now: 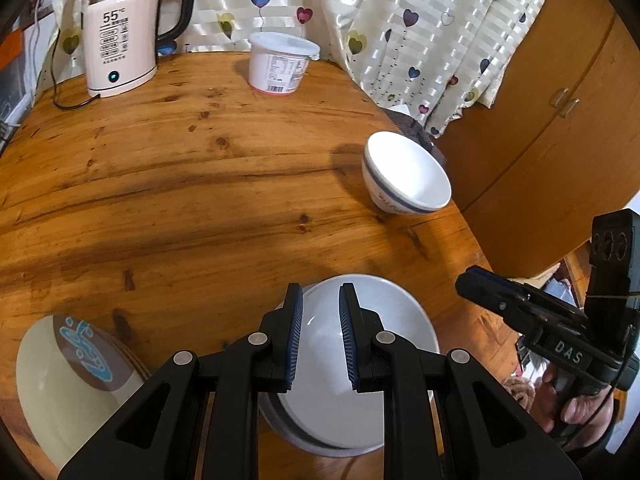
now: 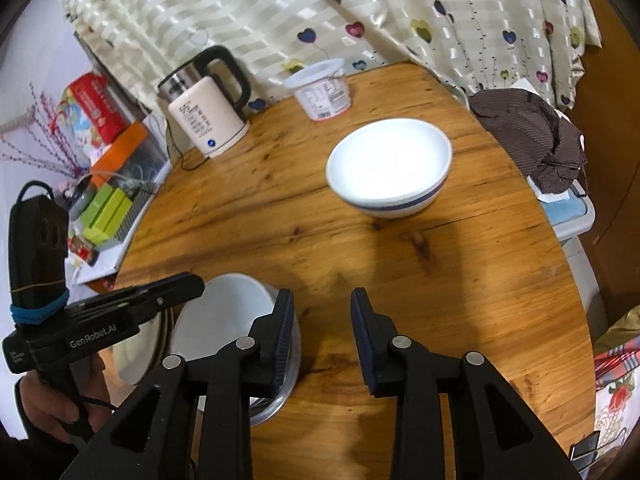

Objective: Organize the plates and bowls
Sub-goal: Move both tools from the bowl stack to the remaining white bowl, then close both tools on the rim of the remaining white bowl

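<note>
Nearest, the left gripper [image 1: 319, 334] hangs over the white bowl [image 1: 384, 320] stacked on a plate at the table's [image 1: 180, 184] near edge, fingers slightly apart, gripping nothing. The right gripper [image 2: 322, 340] stands open and empty over bare wood. Farther off, the blue-banded bowl [image 2: 390, 166] sits near the right edge

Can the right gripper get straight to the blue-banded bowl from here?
Probably yes: the right gripper is open and empty, and only bare table lies between it and the bowl.
</note>
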{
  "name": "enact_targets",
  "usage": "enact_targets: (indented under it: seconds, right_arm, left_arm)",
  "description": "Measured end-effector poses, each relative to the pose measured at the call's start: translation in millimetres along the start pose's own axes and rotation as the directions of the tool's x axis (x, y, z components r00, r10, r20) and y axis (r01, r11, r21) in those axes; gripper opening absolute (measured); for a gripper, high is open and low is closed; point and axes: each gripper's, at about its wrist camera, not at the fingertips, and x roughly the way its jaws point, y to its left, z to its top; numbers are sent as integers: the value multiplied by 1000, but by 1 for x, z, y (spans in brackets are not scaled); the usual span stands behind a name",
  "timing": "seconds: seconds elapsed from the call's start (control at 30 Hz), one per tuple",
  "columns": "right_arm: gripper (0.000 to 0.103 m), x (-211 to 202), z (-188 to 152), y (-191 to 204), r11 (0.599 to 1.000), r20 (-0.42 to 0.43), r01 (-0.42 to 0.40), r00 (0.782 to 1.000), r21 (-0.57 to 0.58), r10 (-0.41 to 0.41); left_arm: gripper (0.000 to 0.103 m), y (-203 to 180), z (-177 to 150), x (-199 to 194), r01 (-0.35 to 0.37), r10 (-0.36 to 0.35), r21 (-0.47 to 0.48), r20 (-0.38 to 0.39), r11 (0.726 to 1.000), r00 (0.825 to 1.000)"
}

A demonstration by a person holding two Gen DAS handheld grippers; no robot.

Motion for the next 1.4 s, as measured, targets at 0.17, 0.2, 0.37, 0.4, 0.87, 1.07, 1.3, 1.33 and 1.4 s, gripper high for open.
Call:
enact_targets:
  seconds: [0.17, 0.2, 0.37, 0.4, 0.87, 1.07, 1.3, 1.33, 1.4]
  right_arm:
    - [40, -5, 7, -20, 998, 28, 4, 1000, 63, -6]
    - [41, -5, 9, -24, 997, 30, 3, 1000, 72, -6]
    - [41, -8, 15, -39, 993, 38, 8, 999, 116, -12]
    - [41, -8, 17, -41, 992, 37, 12, 999, 123, -17]
    - [36, -1, 48, -64, 984, 37, 63, 997, 168, -70]
    - [30, 12, 56, -73, 980, 21, 54, 998, 190, -59]
    - [30, 26, 66, -75, 980, 14, 45, 999, 192, -49]
    - [30, 28, 67, -76, 980, 12, 44, 999, 193, -47]
    - [30, 32, 70, -78, 980, 9, 45, 999, 196, -48]
  left_arm:
    - [19, -7, 13, 0, 20, -20, 22, 9, 1000, 1000]
    - [19, -8, 15, 0, 28, -28, 24, 8, 999, 1000]
    - [27, -13, 29, 9, 81, -80, 12, -21, 997, 997]
    - [29, -13, 32, 12, 98, -98, 3, -31, 995, 995]
    - [29, -29, 70, 42, 85, -85, -3, -56, 996, 995]
    - [29, -28, 83, 62, 113, -115, -27, -87, 993, 990]
    - [29, -30, 94, 81, 143, -146, -39, -97, 989, 984]
    - [29, -31, 96, 84, 148, -152, -42, -99, 988, 983]
    - [29, -31, 98, 88, 152, -156, -45, -101, 987, 983]
